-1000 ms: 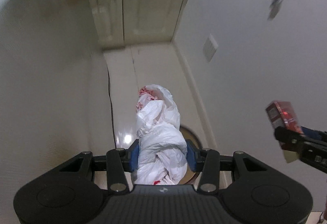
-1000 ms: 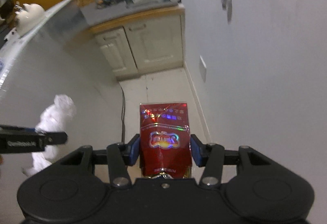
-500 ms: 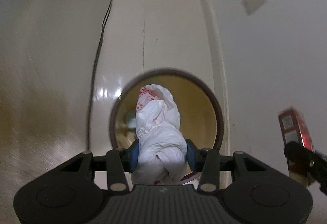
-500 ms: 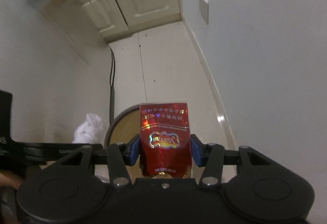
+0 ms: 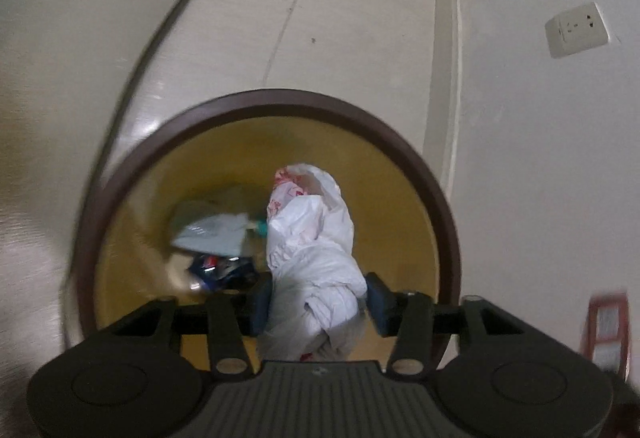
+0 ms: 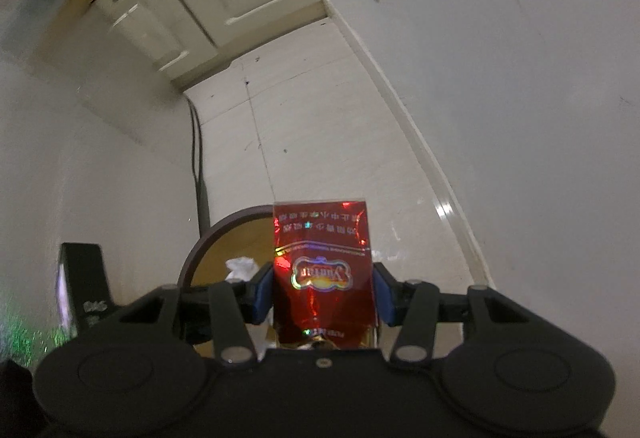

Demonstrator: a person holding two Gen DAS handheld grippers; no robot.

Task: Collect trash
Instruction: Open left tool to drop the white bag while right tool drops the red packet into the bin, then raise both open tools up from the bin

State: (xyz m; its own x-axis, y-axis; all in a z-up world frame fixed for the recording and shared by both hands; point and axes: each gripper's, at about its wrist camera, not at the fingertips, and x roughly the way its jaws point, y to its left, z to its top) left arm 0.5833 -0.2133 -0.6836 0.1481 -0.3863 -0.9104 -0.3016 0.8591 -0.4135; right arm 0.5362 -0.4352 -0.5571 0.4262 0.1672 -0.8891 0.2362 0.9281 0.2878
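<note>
My left gripper (image 5: 318,304) is shut on a crumpled white plastic bag (image 5: 310,238) with red print and holds it over the mouth of a round bin (image 5: 416,158) with a brown rim and yellow inside. My right gripper (image 6: 322,298) is shut on a shiny red cigarette pack (image 6: 322,262), held upright above the bin's right side; the bin rim (image 6: 204,242) shows behind it. The pack also shows at the right edge of the left wrist view (image 5: 606,326). The white bag's top shows in the right wrist view (image 6: 240,266).
The bin holds other trash: a pale wrapper (image 5: 212,234) and a dark blue packet (image 5: 220,266). A black cable (image 6: 198,166) runs down the left wall. A white wall (image 6: 520,118) with a socket (image 5: 576,34) is close on the right. Cabinets (image 6: 192,6) stand ahead.
Both grippers have moved down and closer to the bin. The bin mouth now fills the left wrist view, with its contents visible. Both grips are unchanged.
</note>
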